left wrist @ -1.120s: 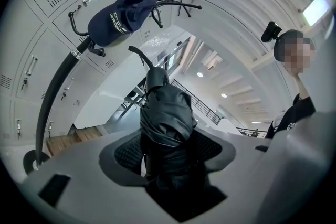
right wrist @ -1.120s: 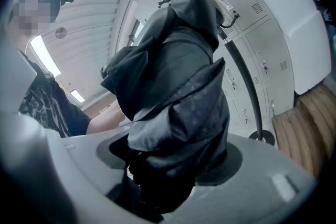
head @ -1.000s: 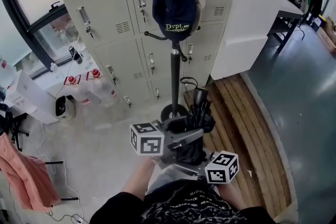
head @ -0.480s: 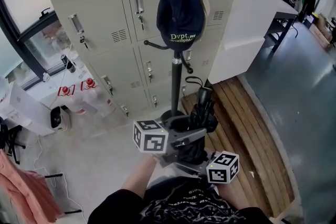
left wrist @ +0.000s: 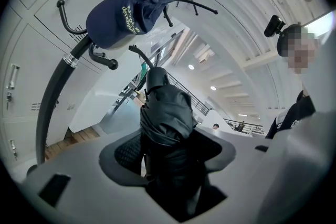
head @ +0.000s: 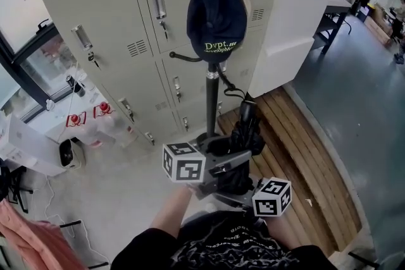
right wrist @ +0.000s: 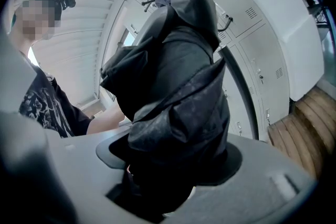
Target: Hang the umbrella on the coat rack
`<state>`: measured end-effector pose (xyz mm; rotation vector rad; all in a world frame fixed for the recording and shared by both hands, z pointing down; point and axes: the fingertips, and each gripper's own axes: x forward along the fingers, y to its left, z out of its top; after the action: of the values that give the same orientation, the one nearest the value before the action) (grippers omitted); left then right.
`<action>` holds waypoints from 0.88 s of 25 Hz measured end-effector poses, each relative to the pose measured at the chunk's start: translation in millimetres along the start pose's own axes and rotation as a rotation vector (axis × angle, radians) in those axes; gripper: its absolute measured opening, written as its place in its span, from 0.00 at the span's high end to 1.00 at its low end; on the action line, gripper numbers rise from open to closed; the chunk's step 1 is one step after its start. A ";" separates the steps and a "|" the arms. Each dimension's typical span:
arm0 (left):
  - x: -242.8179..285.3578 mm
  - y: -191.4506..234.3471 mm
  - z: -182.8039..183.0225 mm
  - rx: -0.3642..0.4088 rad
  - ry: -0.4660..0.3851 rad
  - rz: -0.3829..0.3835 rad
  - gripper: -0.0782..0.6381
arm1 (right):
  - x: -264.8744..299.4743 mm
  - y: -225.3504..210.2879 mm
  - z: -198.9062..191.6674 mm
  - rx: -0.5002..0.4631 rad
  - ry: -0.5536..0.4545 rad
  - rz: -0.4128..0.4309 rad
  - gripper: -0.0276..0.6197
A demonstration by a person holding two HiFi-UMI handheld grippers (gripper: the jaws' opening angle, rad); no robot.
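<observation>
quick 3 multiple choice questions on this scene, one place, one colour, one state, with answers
1. Where is the cap? A on the floor; B on a hook of the coat rack; C on top of the lockers.
2. What colour is the umbrella? A black; B red; C yellow.
3. How is the umbrella? A spread open; B lying on the floor; C folded, clamped in the left claw and right claw.

Answers: 1 B, it hangs off an upper hook. 2 A, its fabric is black in every view. 3 C, both gripper views show the claws closed on the bundled fabric.
</observation>
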<state>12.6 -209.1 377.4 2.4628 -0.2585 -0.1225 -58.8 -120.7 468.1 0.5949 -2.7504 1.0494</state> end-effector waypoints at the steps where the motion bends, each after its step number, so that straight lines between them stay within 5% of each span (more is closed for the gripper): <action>1: -0.4 1.7 0.8 -0.001 0.000 0.001 0.51 | 1.2 -0.9 0.8 0.000 0.001 0.000 0.46; 22: 14.4 37.0 6.2 -0.035 0.014 0.112 0.51 | 1.7 -25.8 10.3 0.050 0.050 0.100 0.46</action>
<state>20.0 -244.5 395.1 2.4077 -0.3840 -0.0612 -49.7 -145.6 476.6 0.4357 -2.7429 1.1413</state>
